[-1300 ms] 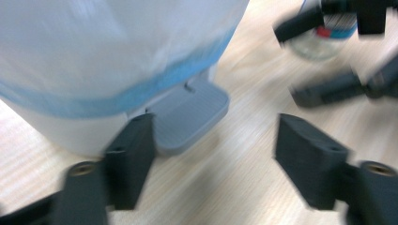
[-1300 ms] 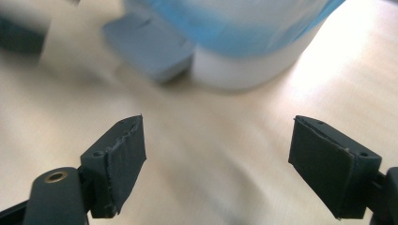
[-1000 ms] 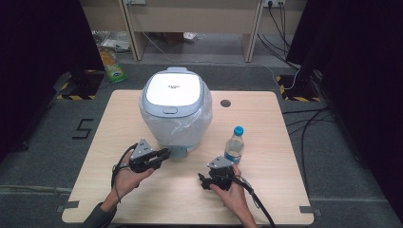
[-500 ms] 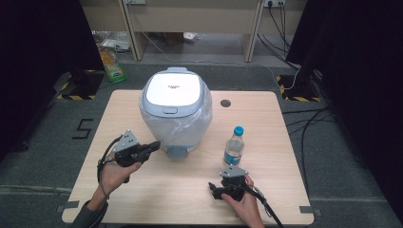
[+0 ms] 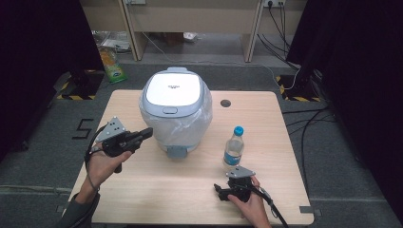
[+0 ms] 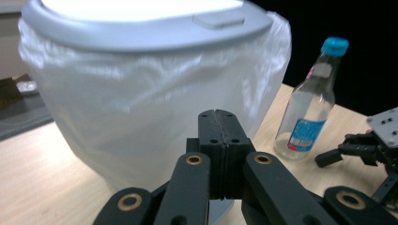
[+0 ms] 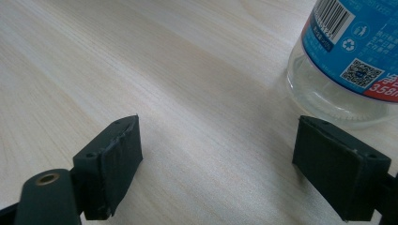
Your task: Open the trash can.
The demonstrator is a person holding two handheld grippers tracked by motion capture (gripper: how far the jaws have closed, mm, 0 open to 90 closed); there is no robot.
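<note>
two grippers up | left gripper (image 5: 145, 133): clenched, empty, beside lidded bin (image 5: 174, 114) | right gripper (image 7: 218, 161): spread wide, low over table (image 5: 157, 190) | bottle (image 5: 233, 148): upright, just ahead, off to right of jaws | nearer hand: right
</note>
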